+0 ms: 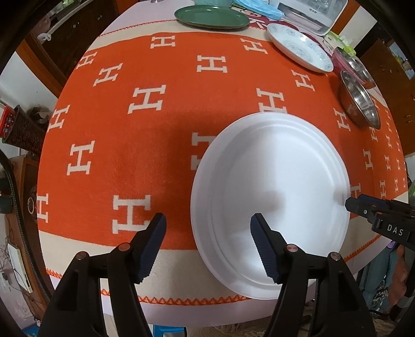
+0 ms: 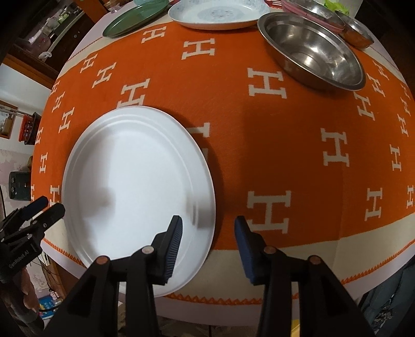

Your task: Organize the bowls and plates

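A large white plate [image 1: 269, 197] lies flat near the front edge of the orange table; it also shows in the right wrist view [image 2: 137, 181]. My left gripper [image 1: 208, 225] is open, hovering over the plate's left rim, holding nothing. My right gripper [image 2: 207, 228] is open over the plate's right rim, holding nothing; it shows at the plate's right side in the left wrist view [image 1: 352, 204]. A green plate [image 1: 211, 16], a white patterned plate [image 1: 298, 49] and a steel bowl [image 1: 359, 99] sit at the far side.
The orange cloth with white H marks [image 1: 145, 134] covers the table. A second steel bowl on a pink dish [image 2: 356, 29] sits behind the big steel bowl [image 2: 311, 49]. A white appliance [image 1: 313, 13] stands at the back. The table's front edge is right below the grippers.
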